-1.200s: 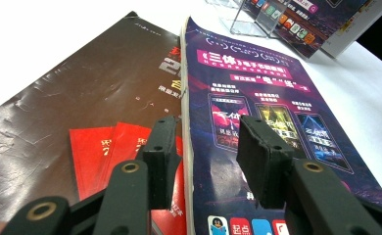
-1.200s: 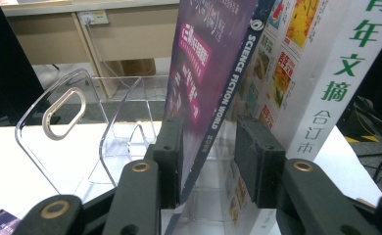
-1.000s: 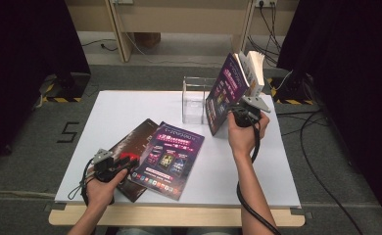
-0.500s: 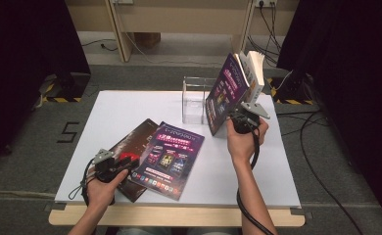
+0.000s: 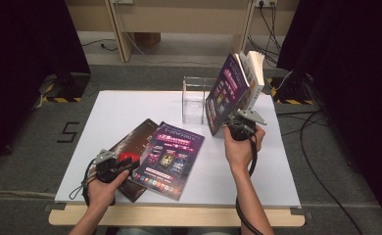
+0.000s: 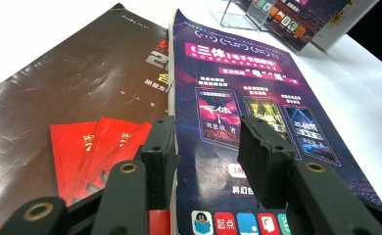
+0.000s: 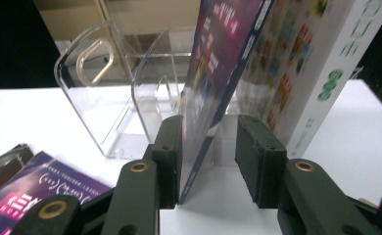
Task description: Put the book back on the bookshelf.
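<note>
1. Standing on edge at the desk's far right, a purple leaflet leans beside a clear acrylic holder.
2. The right hand-held gripper straddles its lower corner, jaws apart; one pad touches, no clamp.
3. The left hand-held gripper gapes empty over a flat purple flyer and dark booklet.

left gripper: low, jaws apart | right gripper: raised, jaws apparently apart
</note>
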